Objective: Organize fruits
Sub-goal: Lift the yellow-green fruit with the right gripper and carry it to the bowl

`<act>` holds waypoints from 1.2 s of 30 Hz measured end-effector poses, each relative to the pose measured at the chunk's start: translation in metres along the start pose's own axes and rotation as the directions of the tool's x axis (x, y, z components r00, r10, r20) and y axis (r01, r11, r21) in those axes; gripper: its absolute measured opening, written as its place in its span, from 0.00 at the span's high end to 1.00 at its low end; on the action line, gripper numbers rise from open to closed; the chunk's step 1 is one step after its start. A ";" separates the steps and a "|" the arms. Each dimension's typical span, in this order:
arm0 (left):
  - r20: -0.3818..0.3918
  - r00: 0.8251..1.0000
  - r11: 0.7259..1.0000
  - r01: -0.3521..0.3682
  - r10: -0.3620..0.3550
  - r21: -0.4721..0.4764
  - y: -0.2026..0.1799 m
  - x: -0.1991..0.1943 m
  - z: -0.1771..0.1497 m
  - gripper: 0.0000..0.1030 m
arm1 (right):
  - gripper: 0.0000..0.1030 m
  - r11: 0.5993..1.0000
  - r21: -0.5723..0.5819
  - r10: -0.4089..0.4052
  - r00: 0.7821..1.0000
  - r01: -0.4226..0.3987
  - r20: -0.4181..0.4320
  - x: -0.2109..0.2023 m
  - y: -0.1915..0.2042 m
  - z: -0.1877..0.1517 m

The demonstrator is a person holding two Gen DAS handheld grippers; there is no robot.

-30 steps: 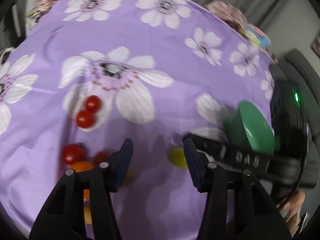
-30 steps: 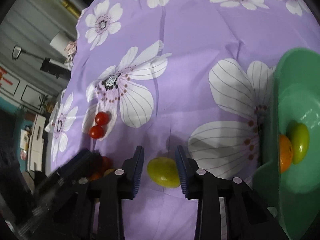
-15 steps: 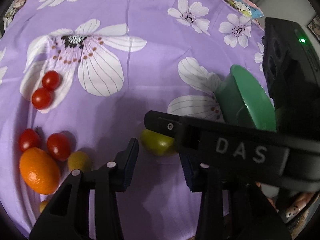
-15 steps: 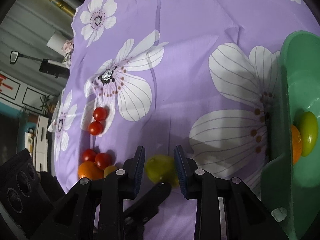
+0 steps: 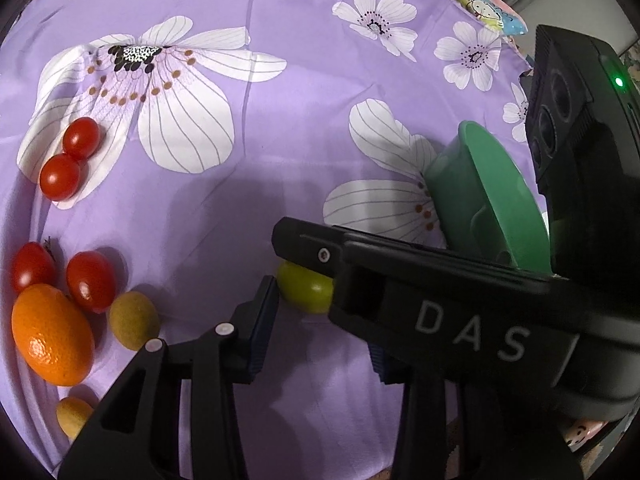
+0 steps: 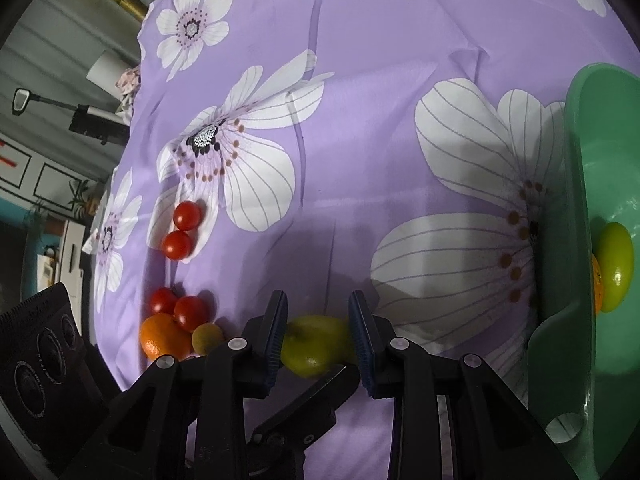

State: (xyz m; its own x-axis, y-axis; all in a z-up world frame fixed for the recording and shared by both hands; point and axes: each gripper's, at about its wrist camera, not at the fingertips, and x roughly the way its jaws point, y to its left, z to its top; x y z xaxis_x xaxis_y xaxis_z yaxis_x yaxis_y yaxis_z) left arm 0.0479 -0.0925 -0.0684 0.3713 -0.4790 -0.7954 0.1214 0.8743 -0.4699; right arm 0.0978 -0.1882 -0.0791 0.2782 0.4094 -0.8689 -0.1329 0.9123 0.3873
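A yellow-green fruit lies on the purple flowered cloth, and my right gripper is shut on it, pads against both its sides. In the left wrist view that fruit shows just past my left gripper, touching its left fingertip. The left jaws are closing and only the fruit's near edge lies between them; the black right gripper body hides the other finger. A green bowl at the right holds a yellow-green fruit and an orange one.
At the left lie an orange, a dull yellow fruit, a small yellow one and two pairs of red tomatoes. The bowl stands close to the right of both grippers.
My left gripper has sunk and come forward to the fruit, and its jaws have narrowed. The right gripper now crosses the left wrist view and stays around the fruit.
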 end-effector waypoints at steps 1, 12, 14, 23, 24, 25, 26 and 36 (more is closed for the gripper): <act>-0.005 1.000 1.000 0.003 -0.003 -0.001 0.000 0.001 0.000 0.61 | 0.67 1.000 0.001 0.001 1.000 -0.001 -0.002 0.001 0.000 0.000; 0.002 1.000 1.000 -0.007 0.007 0.023 -0.001 0.003 -0.002 0.63 | 0.67 1.000 -0.024 0.010 1.000 -0.010 -0.019 0.006 0.001 0.000; 0.018 1.000 0.999 -0.025 0.024 0.035 -0.002 0.001 -0.002 0.64 | 0.67 0.999 -0.019 0.028 0.999 -0.029 -0.027 0.005 0.001 -0.001; 0.096 0.995 0.996 -0.037 0.029 0.078 -0.010 -0.020 -0.002 0.64 | 0.67 0.997 -0.062 0.052 0.998 -0.049 0.041 -0.014 0.012 -0.003; 0.110 0.994 0.996 -0.036 0.027 0.082 -0.012 -0.024 -0.002 0.64 | 0.67 0.996 -0.076 0.052 0.997 -0.048 0.056 -0.019 0.014 -0.003; 0.126 0.992 0.995 -0.037 0.025 0.090 -0.014 -0.028 -0.002 0.64 | 0.67 0.995 -0.082 0.056 0.996 -0.050 0.068 -0.023 0.016 -0.003; 0.138 0.990 0.995 -0.037 0.024 0.097 -0.015 -0.031 -0.002 0.64 | 0.67 0.995 -0.087 0.062 0.995 -0.054 0.082 -0.027 0.017 -0.003; 0.217 0.976 0.982 -0.049 0.008 0.183 -0.044 -0.051 0.004 0.64 | 0.67 0.991 -0.113 0.091 0.979 -0.071 0.183 -0.064 0.022 -0.007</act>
State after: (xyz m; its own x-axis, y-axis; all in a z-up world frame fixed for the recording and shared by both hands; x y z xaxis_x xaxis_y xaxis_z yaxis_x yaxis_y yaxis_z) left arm 0.0271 -0.1062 -0.0060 0.5634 -0.4439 -0.6968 0.2697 0.8960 -0.3527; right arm 0.0706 -0.1947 -0.0172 0.4348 0.4850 -0.7588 -0.2589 0.8743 0.4105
